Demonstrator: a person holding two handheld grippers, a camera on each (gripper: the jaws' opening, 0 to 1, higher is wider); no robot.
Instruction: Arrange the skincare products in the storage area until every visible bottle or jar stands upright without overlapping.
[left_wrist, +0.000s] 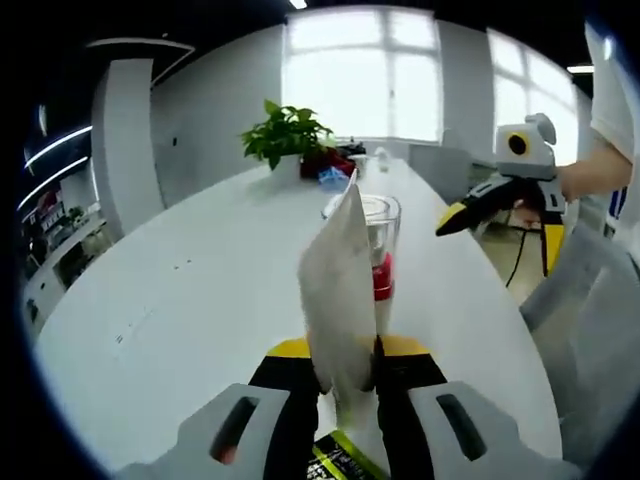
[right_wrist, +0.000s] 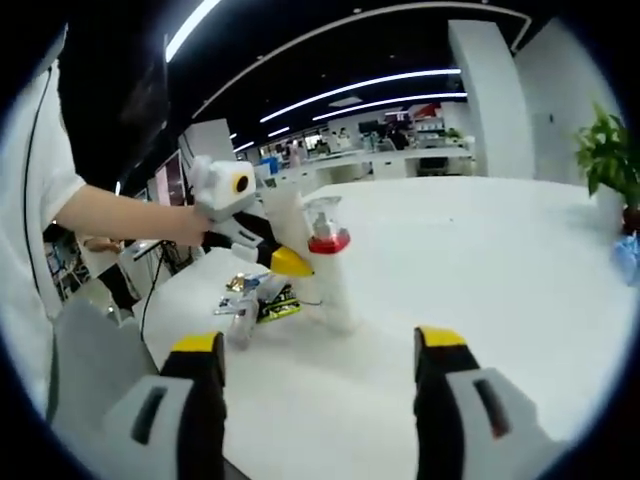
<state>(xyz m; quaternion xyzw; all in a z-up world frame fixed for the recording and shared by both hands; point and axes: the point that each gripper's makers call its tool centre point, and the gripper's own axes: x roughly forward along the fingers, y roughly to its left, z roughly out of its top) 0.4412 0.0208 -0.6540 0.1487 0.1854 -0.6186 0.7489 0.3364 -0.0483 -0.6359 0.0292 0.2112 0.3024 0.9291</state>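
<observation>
My left gripper (left_wrist: 347, 352) is shut on a flat white sachet (left_wrist: 340, 280), which stands upright between its jaws over the white table (left_wrist: 200, 300). Just behind the sachet is a clear cup (left_wrist: 384, 222) with a red-capped bottle (left_wrist: 382, 278) inside. In the right gripper view the same cup (right_wrist: 332, 285) with the red cap (right_wrist: 328, 243) stands mid-table, and the left gripper (right_wrist: 290, 262) reaches in beside it from the left, held by a hand. My right gripper (right_wrist: 318, 362) hangs open and holds nothing, some way short of the cup.
Several loose sachets (right_wrist: 256, 299) lie on the table by the cup, one green and black (left_wrist: 335, 460). A potted plant (left_wrist: 287, 135) and small items stand at the far end. A grey chair (left_wrist: 590, 330) sits off the table's edge.
</observation>
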